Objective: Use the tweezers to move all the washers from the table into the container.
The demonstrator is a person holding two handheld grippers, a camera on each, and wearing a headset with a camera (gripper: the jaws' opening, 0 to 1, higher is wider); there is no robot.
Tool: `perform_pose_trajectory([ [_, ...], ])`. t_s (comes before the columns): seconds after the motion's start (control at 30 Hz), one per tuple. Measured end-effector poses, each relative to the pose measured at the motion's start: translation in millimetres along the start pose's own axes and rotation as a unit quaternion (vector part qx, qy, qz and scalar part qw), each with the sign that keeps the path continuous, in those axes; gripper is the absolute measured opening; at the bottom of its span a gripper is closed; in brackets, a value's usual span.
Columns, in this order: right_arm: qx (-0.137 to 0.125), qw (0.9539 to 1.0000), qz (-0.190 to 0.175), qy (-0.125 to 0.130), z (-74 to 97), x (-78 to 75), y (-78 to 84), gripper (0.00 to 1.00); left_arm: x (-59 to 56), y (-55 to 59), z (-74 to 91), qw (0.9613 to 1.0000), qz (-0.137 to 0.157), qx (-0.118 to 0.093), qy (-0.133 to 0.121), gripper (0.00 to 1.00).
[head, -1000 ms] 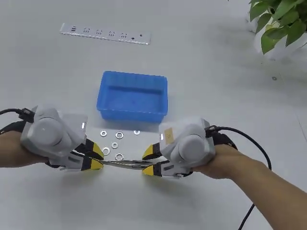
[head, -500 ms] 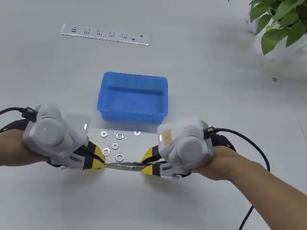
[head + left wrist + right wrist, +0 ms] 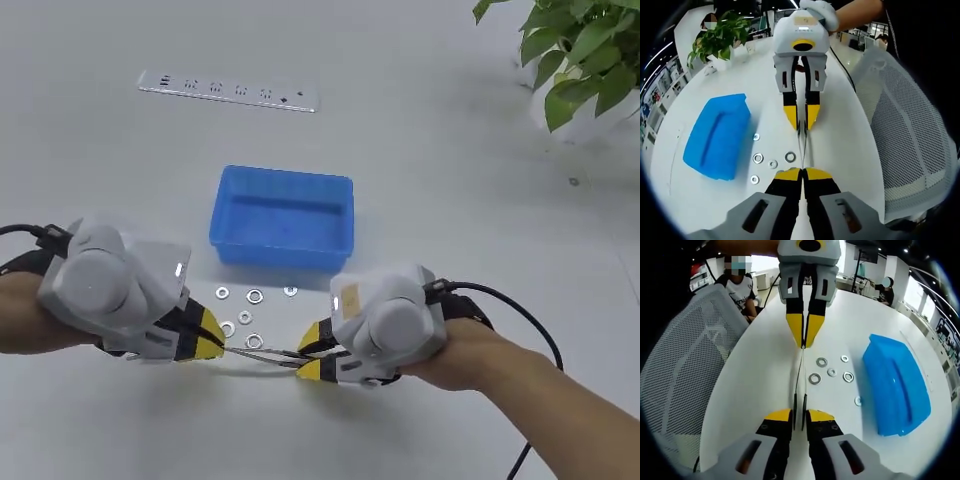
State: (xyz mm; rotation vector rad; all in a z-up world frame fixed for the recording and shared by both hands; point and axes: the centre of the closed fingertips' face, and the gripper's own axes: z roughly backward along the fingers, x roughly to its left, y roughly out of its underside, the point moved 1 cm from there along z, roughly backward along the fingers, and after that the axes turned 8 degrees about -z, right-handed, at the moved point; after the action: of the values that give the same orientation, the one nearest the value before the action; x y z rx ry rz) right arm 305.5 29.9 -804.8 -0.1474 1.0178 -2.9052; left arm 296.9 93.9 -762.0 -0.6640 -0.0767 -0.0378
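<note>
Thin metal tweezers (image 3: 262, 353) are held level just above the white table between my two grippers. My left gripper (image 3: 802, 172) is shut on the end where the arms meet. My right gripper (image 3: 799, 415) is shut on the other end, where the two arms (image 3: 801, 380) run slightly apart. In the head view the left gripper (image 3: 212, 336) faces the right gripper (image 3: 312, 353). Several flat metal washers (image 3: 254, 296) lie loose on the table just beyond the tweezers, also seen as washers (image 3: 758, 158) and washers (image 3: 814, 378). Behind them stands an empty blue container (image 3: 283, 218).
A white power strip (image 3: 228, 91) lies at the far side of the table. A potted plant (image 3: 575, 50) stands at the far right. A cable (image 3: 525, 315) trails from the right gripper. A white mesh chair (image 3: 900, 125) stands beside the table edge.
The head camera has tipped, so the whole picture sits lower. Both grippers stay shut on the tweezers in about the same place above the table.
</note>
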Motion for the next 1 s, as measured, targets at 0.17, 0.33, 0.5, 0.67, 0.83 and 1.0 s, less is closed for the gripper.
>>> perform_pose_trajectory([
  [0.17,-0.003,1.0,0.002,-0.001,-1.1,1.2,-2.9,0.14,1.1,-9.8,6.3,1.0,-0.005,-0.001,-0.004,0.05],
  [0.33,-0.007,1.0,0.001,0.001,-2.7,1.8,-5.9,0.13,2.0,-19.0,10.4,0.9999,-0.011,-0.004,-0.007,0.05],
  [0.5,-0.011,0.9999,0.001,0.002,-2.9,3.3,-8.8,0.12,3.1,-28.8,15.0,0.9997,-0.017,-0.01,-0.012,0.05],
  [0.67,-0.019,0.9998,0.0,0.006,-1.4,4.5,-13.6,0.12,3.4,-37.6,21.2,0.9994,-0.021,-0.019,-0.018,0.05],
  [0.83,-0.029,0.9995,0.0,0.009,0.0,5.0,-20.4,0.12,2.5,-49.6,28.4,0.999,-0.028,-0.028,-0.023,0.05],
  [1.0,-0.037,0.9993,0.0,0.009,-1.4,7.6,-26.8,0.12,0.3,-61.6,31.8,0.9985,-0.035,-0.035,-0.024,0.05],
])
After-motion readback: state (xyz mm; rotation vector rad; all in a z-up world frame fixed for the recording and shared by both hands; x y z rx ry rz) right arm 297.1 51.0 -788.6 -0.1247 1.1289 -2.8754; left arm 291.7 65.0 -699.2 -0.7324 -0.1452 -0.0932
